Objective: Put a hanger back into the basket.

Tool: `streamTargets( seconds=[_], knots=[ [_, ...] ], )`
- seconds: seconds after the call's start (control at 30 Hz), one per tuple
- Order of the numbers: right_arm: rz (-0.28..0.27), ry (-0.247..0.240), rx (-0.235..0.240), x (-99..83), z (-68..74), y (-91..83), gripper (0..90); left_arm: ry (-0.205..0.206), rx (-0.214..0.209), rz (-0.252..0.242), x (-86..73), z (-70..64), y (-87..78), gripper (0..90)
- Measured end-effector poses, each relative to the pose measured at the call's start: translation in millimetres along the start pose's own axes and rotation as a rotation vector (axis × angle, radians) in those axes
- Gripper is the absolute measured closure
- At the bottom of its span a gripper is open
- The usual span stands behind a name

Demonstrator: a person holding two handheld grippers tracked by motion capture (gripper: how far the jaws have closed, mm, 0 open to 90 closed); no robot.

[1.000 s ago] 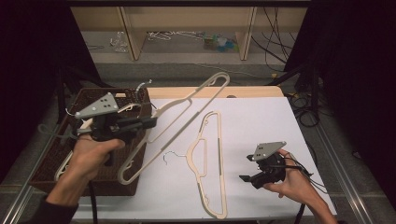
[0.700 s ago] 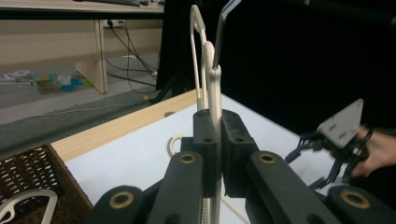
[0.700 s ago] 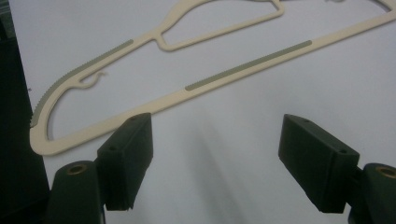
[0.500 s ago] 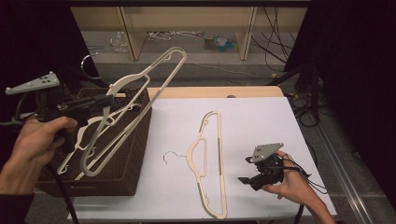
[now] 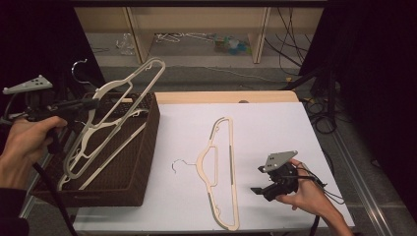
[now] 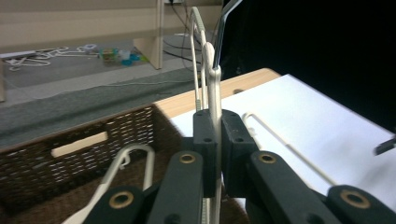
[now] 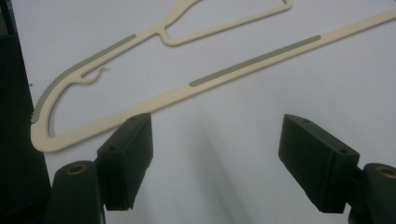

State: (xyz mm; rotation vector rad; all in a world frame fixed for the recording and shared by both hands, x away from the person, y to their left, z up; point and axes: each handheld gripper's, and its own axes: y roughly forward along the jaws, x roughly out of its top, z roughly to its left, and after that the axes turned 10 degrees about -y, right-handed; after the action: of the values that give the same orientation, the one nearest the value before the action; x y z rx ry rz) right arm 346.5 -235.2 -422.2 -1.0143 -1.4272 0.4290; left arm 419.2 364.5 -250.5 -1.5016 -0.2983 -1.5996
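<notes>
Over basket [image 5: 142, 162] | left tool [image 5: 91, 104] clamped on cream hanger [image 5: 123, 98] — held tilted | right tool [image 5: 260, 181] jaws apart — beside second hanger [image 5: 221, 172] on worktop [image 5: 275, 128]

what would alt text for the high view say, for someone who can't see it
The left gripper holds a cream hanger tilted over a brown wicker basket at the table's left. A second hanger lies flat on the white table, with the open right gripper resting beside it.
</notes>
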Motion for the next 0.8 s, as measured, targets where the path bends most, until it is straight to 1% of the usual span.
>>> streamTargets(
  seconds=[0.07, 0.1, 0.13, 0.17, 0.2, 0.23, 0.27, 0.3, 0.33, 0.43, 0.5, 0.57, 0.6, 0.63, 0.67, 0.7, 0.73, 0.77, 0.8],
  knots=[
    [0.002, -0.006, 0.006, -0.1, 0.7, 1.2, 27.2, 0.029, 0.006, 0.021, -6.8, 6.9, 1.8, 85.8],
    [0.009, -0.011, 0.015, 0.0, 0.5, 0.8, 27.2, 0.061, 0.015, 0.04, -11.8, 11.6, 3.0, 85.8],
    [0.009, -0.011, 0.015, 0.0, 0.5, 0.8, 27.2, 0.061, 0.015, 0.04, -11.8, 11.6, 3.0, 85.8],
    [0.003, -0.01, 0.008, 0.0, 1.6, 1.8, 27.2, 0.076, 0.016, 0.053, -14.7, 14.3, 3.1, 85.8],
    [0.001, -0.01, 0.01, 0.1, 1.8, 1.5, 27.2, 0.097, 0.023, 0.063, -20.4, 19.1, 3.2, 85.8],
    [-0.001, -0.01, 0.01, -0.1, 1.5, 1.7, 27.2, 0.097, 0.023, 0.063, -20.4, 19.1, 3.2, 85.8],
    [0.005, -0.011, 0.012, -0.3, 0.9, 1.3, 27.2, 0.113, 0.023, 0.066, -25.7, 23.4, 2.6, 85.8],
    [0.01, -0.009, 0.018, -0.5, 0.5, 0.9, 27.2, 0.118, 0.023, 0.067, -28.7, 25.2, 2.3, 85.8],
    [0.005, -0.006, 0.011, -0.9, 0.9, 1.8, 27.2, 0.122, 0.026, 0.061, -31.7, 26.2, 2.4, 85.8],
    [0.006, -0.002, 0.015, -0.9, 1.4, 2.3, 27.2, 0.132, 0.03, 0.082, -39.4, 26.1, 1.7, 85.8],
    [0.006, -0.003, 0.014, -0.7, 1.5, 2.5, 27.2, 0.131, 0.029, 0.088, -42.2, 26.0, 1.8, 85.8],
    [0.007, -0.006, 0.014, -0.6, 1.7, 2.8, 27.1, 0.115, 0.031, 0.095, -48.3, 23.3, 2.6, 85.8],
    [0.011, -0.013, 0.02, -0.6, 1.3, 2.7, 25.8, 0.074, 0.021, 0.101, -55.5, 18.4, 4.6, 85.8],
    [0.011, -0.013, 0.02, -0.6, 1.3, 2.7, 25.8, 0.074, 0.021, 0.101, -55.5, 18.4, 4.6, 85.7],
    [0.01, -0.013, 0.018, -0.7, 1.1, 3.0, 25.1, 0.036, 0.014, 0.112, -62.3, 15.2, 5.6, 85.8],
    [0.01, -0.013, 0.018, -0.7, 1.1, 3.0, 25.1, 0.036, 0.014, 0.112, -62.3, 15.2, 5.6, 85.8],
    [0.012, -0.007, 0.013, -0.7, 1.1, 2.9, 24.2, 0.027, 0.012, 0.111, -65.3, 14.8, 6.1, 85.8],
    [0.011, -0.003, 0.011, -0.6, 1.3, 3.0, 23.5, 0.027, 0.015, 0.115, -67.8, 14.4, 6.4, 85.7],
    [0.002, -0.001, -0.001, -0.7, 1.6, 3.6, 23.3, 0.017, 0.014, 0.124, -71.2, 13.1, 7.1, 85.7]
  ],
)
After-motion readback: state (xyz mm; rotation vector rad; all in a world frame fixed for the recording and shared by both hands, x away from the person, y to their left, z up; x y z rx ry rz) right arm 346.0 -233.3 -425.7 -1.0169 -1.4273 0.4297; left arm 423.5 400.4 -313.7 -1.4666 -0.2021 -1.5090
